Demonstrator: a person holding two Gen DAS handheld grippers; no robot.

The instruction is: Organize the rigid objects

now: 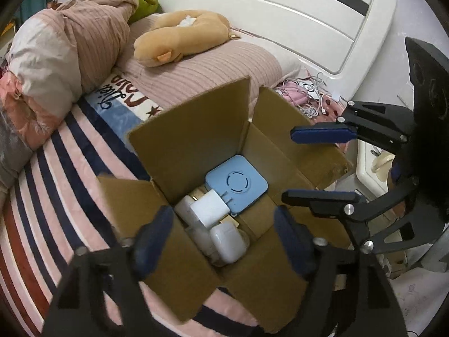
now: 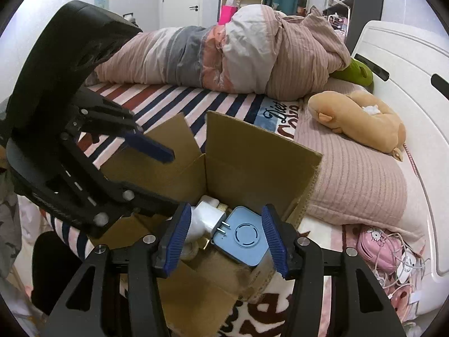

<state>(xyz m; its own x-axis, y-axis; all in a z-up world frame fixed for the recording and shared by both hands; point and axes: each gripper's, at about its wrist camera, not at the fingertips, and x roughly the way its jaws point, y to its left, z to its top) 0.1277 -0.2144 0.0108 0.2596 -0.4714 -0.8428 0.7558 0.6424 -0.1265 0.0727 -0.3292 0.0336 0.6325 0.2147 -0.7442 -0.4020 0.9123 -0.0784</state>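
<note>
A flat blue square device (image 1: 236,183) lies inside an open cardboard box (image 1: 190,146), leaning against the box's inner corner, with a white plug adapter (image 1: 209,207) overlapping its lower edge and another white charger block (image 1: 228,243) beside that. All three look like hard plastic shells: light, stiff, somewhat smooth, and best taken across two opposite flat sides, not by the metal prongs. The box stands on the bed (image 1: 56,174), on its striped blanket, near the corner by the headboard (image 1: 280,14), just below a ribbed pink pillow (image 2: 350,185) that carries a tan plush toy (image 2: 362,118). The left hand-held gripper (image 1: 221,238) hangs over the box's mouth with its blue pads spread wide and nothing between them, the white chargers directly below. The right hand-held gripper (image 2: 228,241) is likewise spread and empty, its pads flanking the blue device from above without appearing to touch it. A bundled quilt (image 2: 224,59) lies along the bed's far edge.
</note>
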